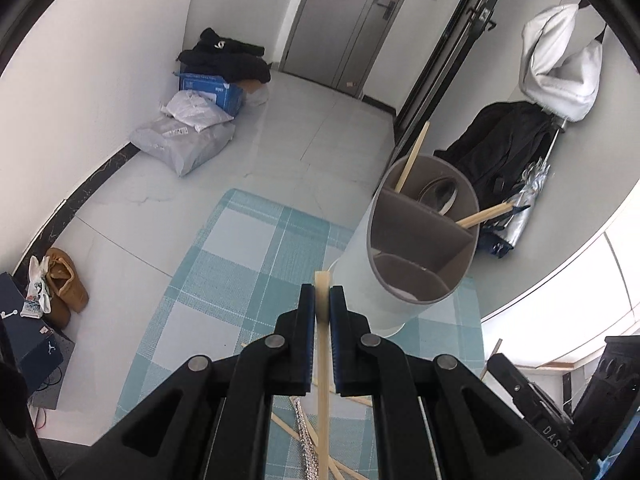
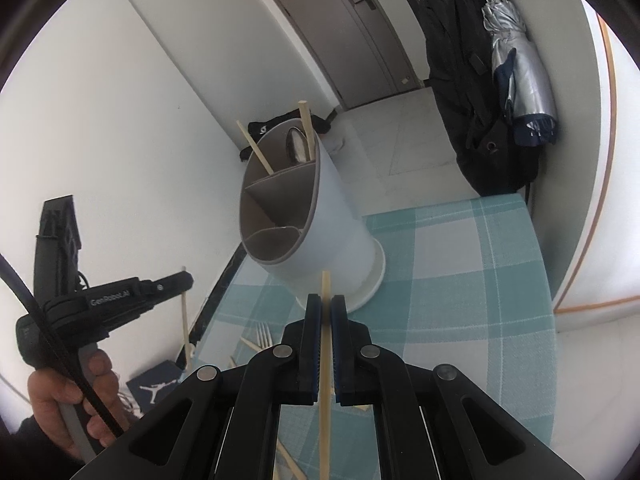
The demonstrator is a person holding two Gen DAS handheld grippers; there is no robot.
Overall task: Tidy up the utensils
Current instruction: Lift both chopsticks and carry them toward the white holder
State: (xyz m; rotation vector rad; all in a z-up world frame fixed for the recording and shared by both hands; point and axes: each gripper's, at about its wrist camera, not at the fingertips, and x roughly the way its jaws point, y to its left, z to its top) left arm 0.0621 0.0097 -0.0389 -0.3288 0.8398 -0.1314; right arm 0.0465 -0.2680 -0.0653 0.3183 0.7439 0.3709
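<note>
A checked teal-and-white cloth [image 2: 460, 264] covers the worktop, and beyond its edges there's pale tiled floor [image 1: 304, 132], white walls and a grey door [image 2: 340, 28] at the back. Dark coats [image 2: 460, 80] and a silver umbrella [image 2: 516, 64] hang on the right, parcels and a blue box [image 1: 212, 90] sit in the far corner, brown shoes [image 1: 66, 284] by the skirting. The cloth's left edge drops straight to the floor, its far right corner sits just short of the coats, and the middle of the cloth lies open. The white utensil holder [image 2: 320, 220] stands near the cloth's far-left part, its divided top facing the cameras; two chopsticks and a spoon [image 1: 440, 194] stand in its back compartments. The left tool [image 1: 322, 300] is clamped on a chopstick [image 1: 322, 360], just left of the holder's wall. The right tool [image 2: 326, 308] pinches its own chopstick [image 2: 325, 380], tip reaching up against the holder's base in that view. More chopsticks and a fork [image 2: 264, 334] lie loose on the cloth below the tools.
</note>
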